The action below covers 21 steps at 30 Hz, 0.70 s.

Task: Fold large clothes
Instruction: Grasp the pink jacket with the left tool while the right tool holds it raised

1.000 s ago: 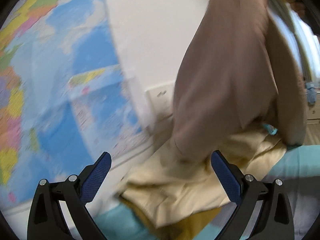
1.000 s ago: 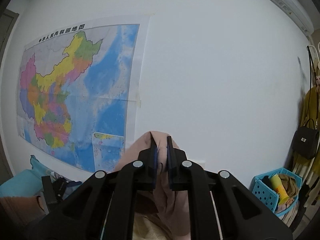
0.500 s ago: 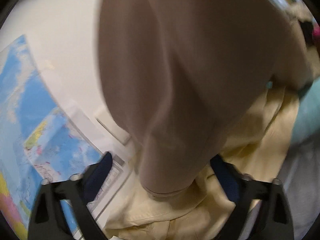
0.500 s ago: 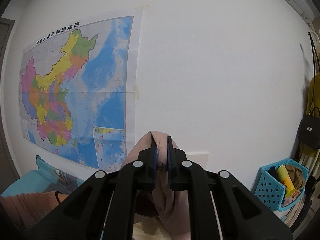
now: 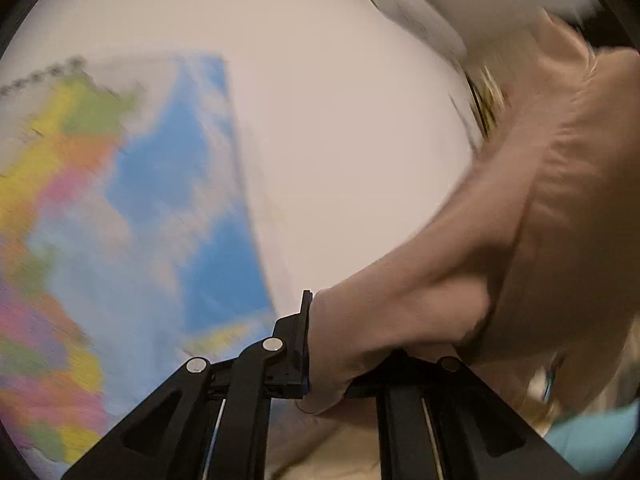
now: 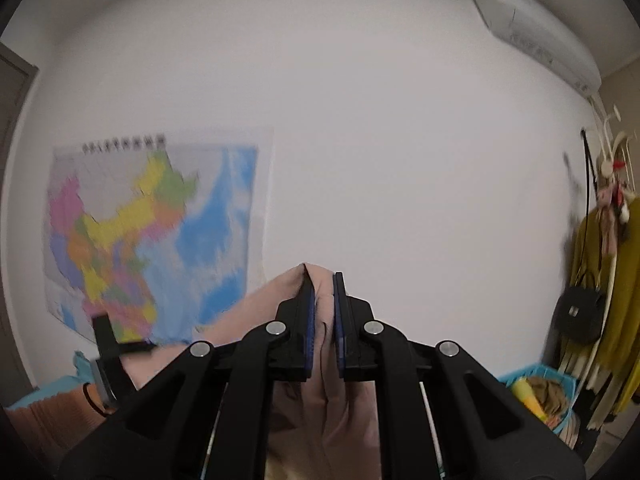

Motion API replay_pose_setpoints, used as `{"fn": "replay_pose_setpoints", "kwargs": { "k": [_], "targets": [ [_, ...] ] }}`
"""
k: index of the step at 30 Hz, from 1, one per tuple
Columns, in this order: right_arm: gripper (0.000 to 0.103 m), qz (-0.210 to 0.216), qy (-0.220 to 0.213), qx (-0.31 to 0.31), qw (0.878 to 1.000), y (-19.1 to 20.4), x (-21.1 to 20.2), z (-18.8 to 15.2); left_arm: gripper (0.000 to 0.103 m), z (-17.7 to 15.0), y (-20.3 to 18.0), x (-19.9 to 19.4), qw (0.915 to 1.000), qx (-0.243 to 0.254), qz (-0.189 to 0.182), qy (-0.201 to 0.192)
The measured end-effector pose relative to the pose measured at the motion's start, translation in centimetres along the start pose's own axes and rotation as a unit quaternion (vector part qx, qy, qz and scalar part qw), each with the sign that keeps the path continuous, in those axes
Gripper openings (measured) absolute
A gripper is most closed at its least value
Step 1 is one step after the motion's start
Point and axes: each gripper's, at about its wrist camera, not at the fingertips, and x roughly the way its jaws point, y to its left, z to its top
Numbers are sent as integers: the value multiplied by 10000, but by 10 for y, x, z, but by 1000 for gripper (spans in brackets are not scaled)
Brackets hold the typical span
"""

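The left claw (image 5: 320,344) was closing on a fold of the pink garment (image 5: 540,240), cloth filling the gap between its jaws and stretching up to its right. The right claw (image 6: 322,320) pinched the same garment (image 6: 320,420), which hung below it. A map (image 6: 152,240) hung on the wall ahead, left of both claws.

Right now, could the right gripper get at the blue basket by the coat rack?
Probably not as things stand. The right gripper is shut on the pink garment, which hangs from it, and the blue basket sits low off to its right. It would need to let go first.
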Motion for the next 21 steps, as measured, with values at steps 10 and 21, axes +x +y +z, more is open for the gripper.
{"fn": "replay_pose_setpoints", "kwargs": {
  "k": [10, 21],
  "targets": [
    [8, 1083, -201, 158, 9938, 37, -88, 3, 9, 78, 34, -194, 9919, 456, 1127, -369],
    [8, 2849, -211, 548, 9568, 104, -98, -19, 10, 67, 34, -348, 9717, 760, 2217, 298]
  ]
}}
